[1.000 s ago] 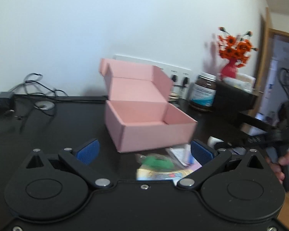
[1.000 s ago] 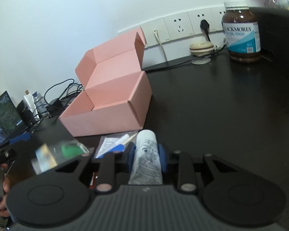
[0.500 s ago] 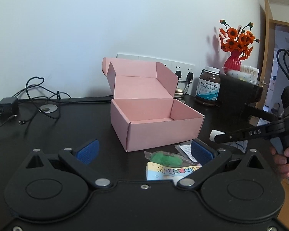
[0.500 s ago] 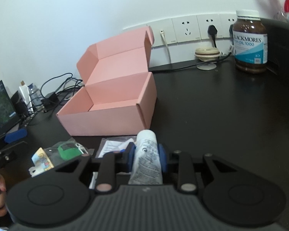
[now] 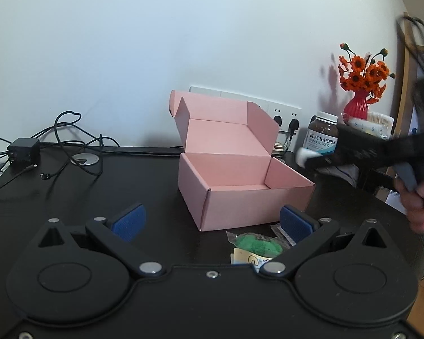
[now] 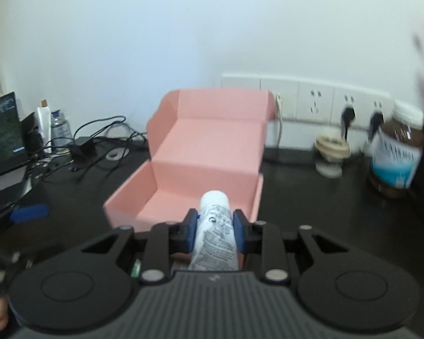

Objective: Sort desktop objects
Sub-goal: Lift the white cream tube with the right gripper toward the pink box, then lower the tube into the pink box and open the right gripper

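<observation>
Sitting on the black desk [image 5: 127,175] is one open pink box [image 5: 240,186], then one brown supplement jar [image 5: 322,135], one green packet [image 5: 257,243] just in front of the box. Right gripper [image 6: 215,226] is clamped on one white tube [image 6: 214,226] at the box's near edge; left gripper [image 5: 212,223] gapes wide with nothing in it.

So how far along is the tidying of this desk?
Early on, by the look of it. The pink box stands open and what shows of its inside is bare, so nothing looks sorted yet. In hand: the right gripper is shut on a white tube, held just short of the box. Left: the green packet and papers by the box, near the open left gripper.
</observation>
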`<state>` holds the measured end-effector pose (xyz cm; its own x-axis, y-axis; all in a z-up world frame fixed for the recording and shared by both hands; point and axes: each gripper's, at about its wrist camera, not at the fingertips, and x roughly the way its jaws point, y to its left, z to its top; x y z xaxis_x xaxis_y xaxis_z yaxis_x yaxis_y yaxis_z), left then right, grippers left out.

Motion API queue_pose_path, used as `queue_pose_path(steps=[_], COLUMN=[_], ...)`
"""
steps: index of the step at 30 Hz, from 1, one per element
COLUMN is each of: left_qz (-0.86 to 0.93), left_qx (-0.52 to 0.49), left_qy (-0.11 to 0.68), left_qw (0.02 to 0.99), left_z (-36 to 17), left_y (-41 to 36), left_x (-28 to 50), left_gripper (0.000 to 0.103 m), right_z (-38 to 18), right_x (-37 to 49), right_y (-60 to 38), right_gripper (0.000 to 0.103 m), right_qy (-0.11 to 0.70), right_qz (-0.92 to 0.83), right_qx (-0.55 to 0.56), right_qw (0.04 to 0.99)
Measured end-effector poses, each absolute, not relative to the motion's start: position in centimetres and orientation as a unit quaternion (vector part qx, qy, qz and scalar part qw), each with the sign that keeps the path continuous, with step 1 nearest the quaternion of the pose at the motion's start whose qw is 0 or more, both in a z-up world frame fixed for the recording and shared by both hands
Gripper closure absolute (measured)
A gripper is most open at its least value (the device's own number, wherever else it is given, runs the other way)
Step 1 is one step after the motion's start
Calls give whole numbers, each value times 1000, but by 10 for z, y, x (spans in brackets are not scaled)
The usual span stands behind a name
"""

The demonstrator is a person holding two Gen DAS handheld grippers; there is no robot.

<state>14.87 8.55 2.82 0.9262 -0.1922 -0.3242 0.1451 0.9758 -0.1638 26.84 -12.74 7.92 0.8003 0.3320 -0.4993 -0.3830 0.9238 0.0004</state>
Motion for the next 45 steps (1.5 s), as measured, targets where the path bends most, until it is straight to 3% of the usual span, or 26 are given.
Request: queue_pose_path(steps=[15, 45], left_qz=[-89, -88], left_qx=[-60, -49], left_qy=[177, 180], left_qw=[978, 979], left_z=[27, 27], left_y=[82, 78], left_x=[152, 150], left_gripper=[0, 0], right_z=[41, 15], right_x=[358, 373], right_y=[-87, -56], right_gripper=[77, 77], right_qy=[311, 330], right_qz=[121, 55], right_qx=[-41, -208], right_qw=[942, 919])
